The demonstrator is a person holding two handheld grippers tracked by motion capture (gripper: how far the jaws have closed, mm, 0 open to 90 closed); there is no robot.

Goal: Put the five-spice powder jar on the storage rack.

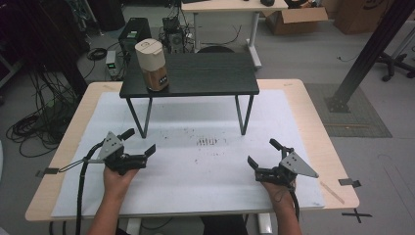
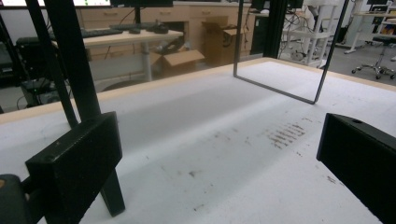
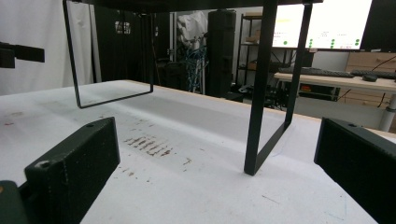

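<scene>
A cream and wood-toned canister point(image 1: 152, 64) stands upright on the left end of a small black raised shelf point(image 1: 205, 76). On the white mat point(image 1: 195, 186), low at the left, a hand holds my left gripper point(image 1: 139, 141), its jaws wide apart with nothing between them. My right gripper point(image 1: 263, 153) rests low at the right, also held by a hand, open and empty. In the left gripper view the left gripper point(image 2: 224, 163) frames bare mat. In the right gripper view the right gripper point(image 3: 217, 172) faces a shelf leg point(image 3: 259, 93).
The shelf stands on thin black wire legs point(image 1: 138, 116) at the back of the mat. Brown smudges point(image 1: 206, 142) mark the mat's middle. The wooden table edge point(image 1: 323, 142) borders the mat. Cables point(image 1: 34, 127), computers and cardboard boxes point(image 1: 293, 19) lie on the floor beyond.
</scene>
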